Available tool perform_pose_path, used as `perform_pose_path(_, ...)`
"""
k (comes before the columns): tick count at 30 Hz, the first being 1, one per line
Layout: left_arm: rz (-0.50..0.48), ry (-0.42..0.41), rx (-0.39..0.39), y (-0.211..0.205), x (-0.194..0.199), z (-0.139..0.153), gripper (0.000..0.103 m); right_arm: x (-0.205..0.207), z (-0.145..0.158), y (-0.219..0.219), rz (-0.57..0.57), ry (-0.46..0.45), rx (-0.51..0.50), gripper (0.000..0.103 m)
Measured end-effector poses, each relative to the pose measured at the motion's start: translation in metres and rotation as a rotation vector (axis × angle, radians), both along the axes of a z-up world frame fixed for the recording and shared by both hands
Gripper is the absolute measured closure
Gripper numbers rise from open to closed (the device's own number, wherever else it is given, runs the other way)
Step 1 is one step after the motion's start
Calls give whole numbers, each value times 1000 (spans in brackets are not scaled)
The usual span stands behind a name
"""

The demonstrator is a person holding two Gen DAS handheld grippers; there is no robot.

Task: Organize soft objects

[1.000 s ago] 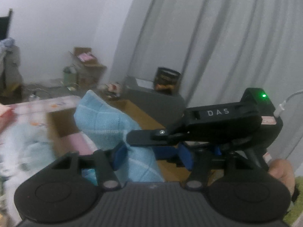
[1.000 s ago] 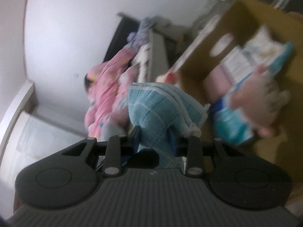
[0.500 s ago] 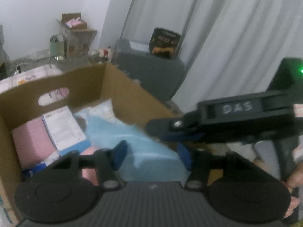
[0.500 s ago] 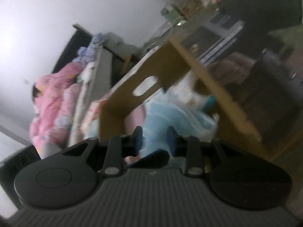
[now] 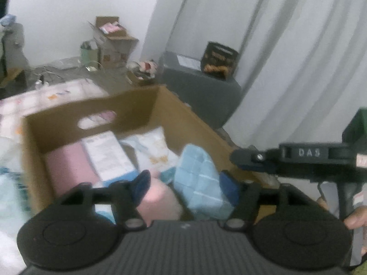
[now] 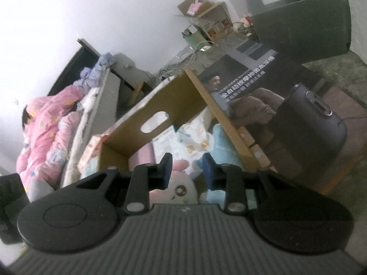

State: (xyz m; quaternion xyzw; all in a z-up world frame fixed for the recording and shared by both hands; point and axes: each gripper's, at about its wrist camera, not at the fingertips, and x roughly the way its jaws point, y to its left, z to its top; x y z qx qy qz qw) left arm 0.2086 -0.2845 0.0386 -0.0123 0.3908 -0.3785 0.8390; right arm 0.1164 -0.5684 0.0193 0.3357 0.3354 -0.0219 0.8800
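An open cardboard box [image 5: 91,107] holds a pink pack [image 5: 66,167], a white pack [image 5: 107,155] and a pink plush toy [image 5: 158,199]. A folded light-blue towel [image 5: 197,178] lies in the box against its right wall. My left gripper [image 5: 185,183] hangs over it, its jaws opening. The towel is between them, beside the right finger, and the left pad is clear of it. My right gripper [image 6: 187,167] is open above the plush toy [image 6: 181,190] with nothing between its pads. The towel [image 6: 223,149] lies just right of it. Its black body [image 5: 298,158] reaches in at the left wrist view's right.
A grey cabinet [image 5: 201,87] with a dark box on top stands behind the cardboard box, with curtains [image 5: 298,68] to its right. Left of the box is a bed with pink bedding [image 6: 45,133]. A dark rounded appliance [image 6: 309,123] sits on the floor at its right. A hand [image 5: 357,217] shows at the right edge.
The towel was held up between both grippers; now it lies in the box and the right gripper's gap is empty. Both grippers came down toward the box. The left jaws stand wider.
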Motion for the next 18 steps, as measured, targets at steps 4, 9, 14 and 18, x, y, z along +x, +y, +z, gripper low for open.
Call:
perform_pose_path(4,55,-43,-18,52,-12,30,28,-10,12,22,42,-43,37,72)
perform_pose_path(9,199,-87,2,138,-33,60,20,-12,25,67,148,-98,98,69)
perform_pose_path(14,355,-91,80,215,-57,63,19,0,31,128,284,-103,164,67)
perform_pose_path(18,449,-75,117,263,-74,49,18,11,32,182,383,-84,198,67)
